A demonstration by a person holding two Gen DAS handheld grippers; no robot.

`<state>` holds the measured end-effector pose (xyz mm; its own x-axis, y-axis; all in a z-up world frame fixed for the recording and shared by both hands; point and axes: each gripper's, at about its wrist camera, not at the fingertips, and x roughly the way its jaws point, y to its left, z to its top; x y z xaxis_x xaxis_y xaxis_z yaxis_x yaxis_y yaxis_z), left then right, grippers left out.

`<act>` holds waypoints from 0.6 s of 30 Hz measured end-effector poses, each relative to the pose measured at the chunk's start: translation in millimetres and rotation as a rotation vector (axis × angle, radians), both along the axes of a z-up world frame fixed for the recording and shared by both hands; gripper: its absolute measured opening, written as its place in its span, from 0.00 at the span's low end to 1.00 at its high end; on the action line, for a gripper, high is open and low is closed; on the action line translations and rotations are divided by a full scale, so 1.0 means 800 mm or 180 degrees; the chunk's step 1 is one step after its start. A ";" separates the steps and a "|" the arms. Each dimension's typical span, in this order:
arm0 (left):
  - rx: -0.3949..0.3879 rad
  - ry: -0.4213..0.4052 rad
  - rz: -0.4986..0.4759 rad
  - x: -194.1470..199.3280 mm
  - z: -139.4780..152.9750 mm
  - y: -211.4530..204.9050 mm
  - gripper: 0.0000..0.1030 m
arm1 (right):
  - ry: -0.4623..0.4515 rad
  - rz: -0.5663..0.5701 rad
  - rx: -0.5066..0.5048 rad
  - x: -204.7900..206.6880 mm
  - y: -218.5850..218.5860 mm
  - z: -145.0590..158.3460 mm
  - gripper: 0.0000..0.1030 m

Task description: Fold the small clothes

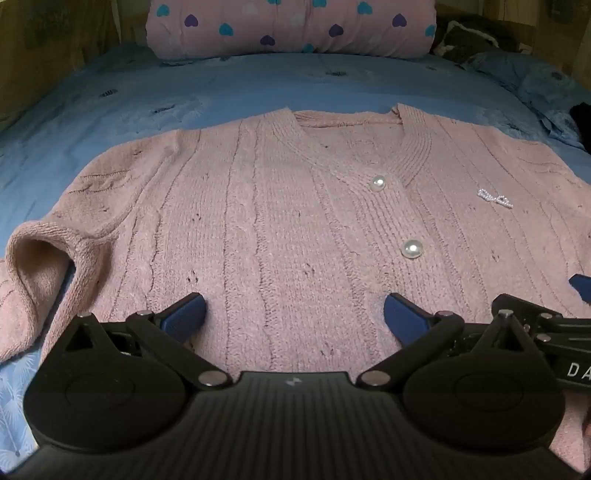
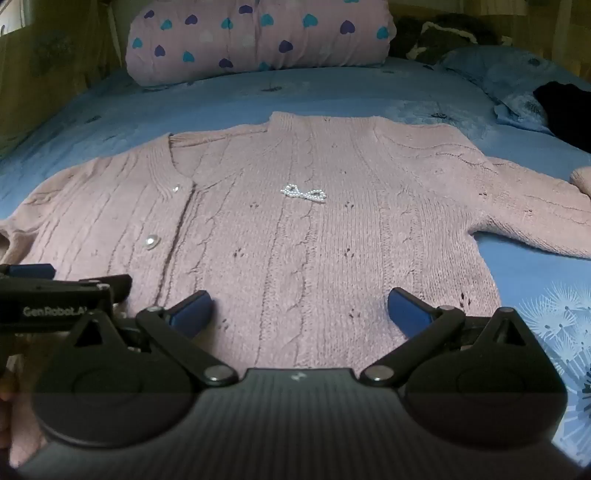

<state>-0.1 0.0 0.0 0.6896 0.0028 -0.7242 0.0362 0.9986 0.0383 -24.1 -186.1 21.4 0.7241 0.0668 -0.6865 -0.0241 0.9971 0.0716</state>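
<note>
The left gripper [image 1: 294, 314] hangs with its blue-padded jaws spread wide and nothing between them, tilted down over the lower front of a pink knit cardigan [image 1: 280, 221]. Beside it the right gripper [image 2: 300, 310] is equally spread and empty above the same garment. The cardigan lies flat, front up, on a blue bedsheet [image 2: 332, 92], with pearl buttons [image 1: 413, 248] along its placket and a pearl bow brooch [image 2: 303, 193]. A heart-print pillow [image 1: 291, 26] sits beyond the collar.
</note>
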 end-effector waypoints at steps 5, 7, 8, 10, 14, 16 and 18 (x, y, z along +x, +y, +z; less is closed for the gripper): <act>-0.0012 0.0011 0.0000 0.002 0.002 0.003 1.00 | -0.0002 -0.0002 -0.0023 0.000 0.000 0.000 1.00; -0.0013 0.0015 0.0000 0.002 0.002 0.003 1.00 | -0.0001 -0.0004 -0.0016 0.000 0.000 0.000 1.00; -0.0012 0.0017 0.0000 0.003 0.002 0.003 1.00 | 0.0000 -0.0005 -0.0013 0.000 -0.001 0.000 1.00; -0.0016 0.0023 0.0001 0.004 0.003 0.004 1.00 | -0.0005 0.0000 -0.0033 0.000 0.001 0.001 1.00; 0.0008 -0.0002 -0.0003 0.000 0.002 0.001 1.00 | -0.0006 0.0001 -0.0035 0.000 0.001 0.001 1.00; 0.0009 -0.0005 -0.0003 0.000 0.002 0.001 1.00 | -0.0006 0.0001 -0.0034 0.000 0.001 0.001 1.00; 0.0011 -0.0006 -0.0003 0.000 0.002 0.001 1.00 | -0.0007 0.0001 -0.0037 0.000 0.001 0.001 1.00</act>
<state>0.1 1.0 1.5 0.6910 0.0046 -0.7228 0.0371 0.9984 0.0418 -24.4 -185.2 22.2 0.7254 0.0592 -0.6857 -0.0247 0.9979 0.0600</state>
